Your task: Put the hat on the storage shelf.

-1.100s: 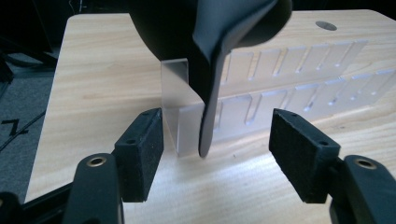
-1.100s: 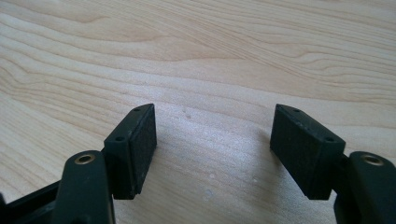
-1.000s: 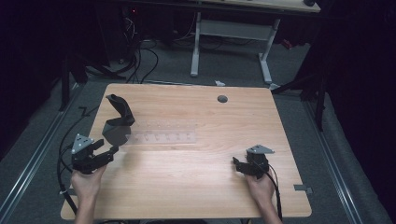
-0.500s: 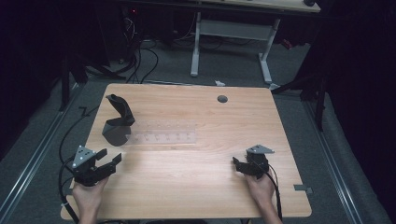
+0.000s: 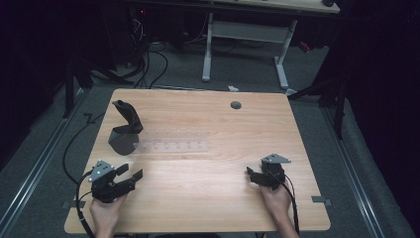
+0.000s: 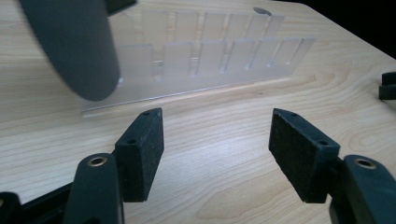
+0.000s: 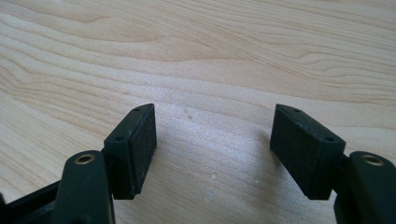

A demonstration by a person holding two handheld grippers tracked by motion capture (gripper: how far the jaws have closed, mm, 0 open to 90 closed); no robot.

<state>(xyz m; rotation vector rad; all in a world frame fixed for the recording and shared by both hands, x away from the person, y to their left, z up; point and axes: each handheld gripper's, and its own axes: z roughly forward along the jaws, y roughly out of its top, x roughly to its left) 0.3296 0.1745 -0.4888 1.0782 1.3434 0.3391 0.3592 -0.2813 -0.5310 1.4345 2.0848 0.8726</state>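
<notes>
On the wooden tabletop a clear plastic rack lies left of centre, with a dark curved stand touching its left end. A round grommet hole sits near the far edge. The left gripper rests at the near left corner, jaws spread and empty, bare wood between it and the rack. The right gripper is at the near right, well apart from both, jaws likewise spread over bare wood. The left gripper view shows the rack's upright dividers, faint from above; the dark blurred mass there is probably the stand.
</notes>
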